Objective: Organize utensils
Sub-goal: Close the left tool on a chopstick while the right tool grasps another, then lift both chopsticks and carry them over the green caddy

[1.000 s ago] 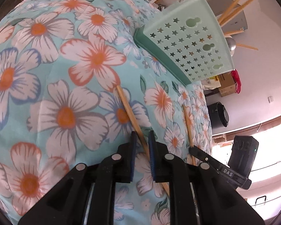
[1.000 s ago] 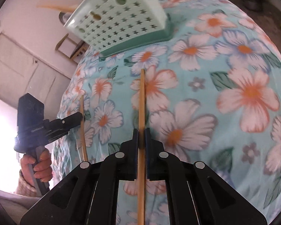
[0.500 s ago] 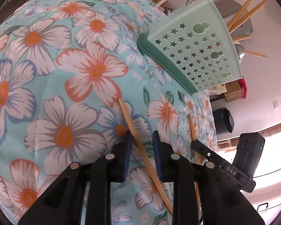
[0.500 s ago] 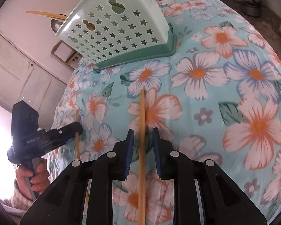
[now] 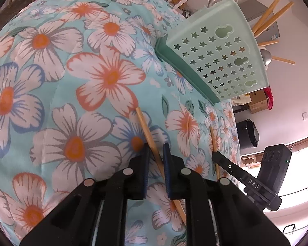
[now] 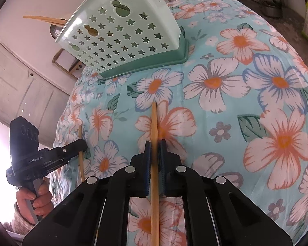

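Note:
Two wooden chopsticks lie on the floral cloth. In the left wrist view my left gripper (image 5: 155,150) straddles one chopstick (image 5: 147,131) with a small gap between its pads. In the right wrist view my right gripper (image 6: 155,148) is closed on the other chopstick (image 6: 154,123), which runs back under it. A mint green utensil holder (image 5: 217,61) with star holes stands beyond, holding chopsticks and spoons; it also shows in the right wrist view (image 6: 123,34). Each view shows the other gripper at the side: the right one (image 5: 246,178), the left one (image 6: 51,157).
The floral cloth (image 6: 246,102) covers the table and drops off at its edges. A black bin (image 5: 247,133) and cardboard boxes (image 5: 256,100) stand on the floor beyond. A white door (image 6: 14,86) is behind the holder.
Both grippers opened around their chopsticks half a second ago, and have narrowed again now. The right gripper has closed onto its chopstick; the left still shows a gap.

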A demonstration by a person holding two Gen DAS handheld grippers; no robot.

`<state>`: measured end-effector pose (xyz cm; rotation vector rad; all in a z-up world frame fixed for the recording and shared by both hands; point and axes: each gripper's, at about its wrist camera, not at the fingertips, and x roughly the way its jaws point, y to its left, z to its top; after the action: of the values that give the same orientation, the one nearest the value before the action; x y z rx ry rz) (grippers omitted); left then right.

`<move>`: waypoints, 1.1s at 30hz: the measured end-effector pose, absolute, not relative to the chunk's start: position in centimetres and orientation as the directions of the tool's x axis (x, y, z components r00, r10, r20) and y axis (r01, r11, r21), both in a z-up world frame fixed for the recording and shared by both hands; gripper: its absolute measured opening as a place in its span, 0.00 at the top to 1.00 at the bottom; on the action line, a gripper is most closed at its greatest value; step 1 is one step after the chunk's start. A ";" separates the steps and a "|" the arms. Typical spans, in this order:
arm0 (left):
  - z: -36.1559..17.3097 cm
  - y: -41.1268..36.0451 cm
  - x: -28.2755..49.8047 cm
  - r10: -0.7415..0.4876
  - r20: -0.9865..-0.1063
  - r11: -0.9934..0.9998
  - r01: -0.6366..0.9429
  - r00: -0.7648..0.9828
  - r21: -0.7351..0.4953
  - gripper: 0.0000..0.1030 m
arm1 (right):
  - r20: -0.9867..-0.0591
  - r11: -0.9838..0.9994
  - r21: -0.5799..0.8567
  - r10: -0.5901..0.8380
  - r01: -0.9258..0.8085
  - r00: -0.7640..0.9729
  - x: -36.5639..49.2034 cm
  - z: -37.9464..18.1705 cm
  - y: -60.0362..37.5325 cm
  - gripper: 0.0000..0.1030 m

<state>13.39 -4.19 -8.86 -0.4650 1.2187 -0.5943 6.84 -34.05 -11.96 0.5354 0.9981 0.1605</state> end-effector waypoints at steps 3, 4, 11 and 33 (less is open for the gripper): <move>-8.8 -4.2 13.4 -0.647 -0.728 0.763 0.175 0.228 -0.623 0.89 | -0.752 0.853 0.509 0.373 0.118 0.544 6.6 -11.9 -34.5 0.95; -8.6 -4.2 13.4 -0.646 -0.728 0.763 0.178 0.229 -0.621 0.89 | -0.751 0.852 0.510 0.374 0.119 0.545 6.5 -11.8 -34.7 0.95; -6.8 -4.3 13.0 -0.657 -0.707 0.754 0.233 0.262 -0.614 0.90 | -0.740 0.849 0.516 0.373 0.116 0.560 5.8 -10.9 -35.3 0.95; 10.6 -4.9 12.5 -0.753 -0.434 0.658 0.561 0.495 -0.502 0.95 | -0.457 0.864 0.498 0.325 -0.065 0.828 1.2 4.5 -38.4 0.96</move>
<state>12.46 -4.92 10.60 -0.3135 0.6787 -0.8118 1.24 -38.38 4.51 0.4882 0.5614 0.2161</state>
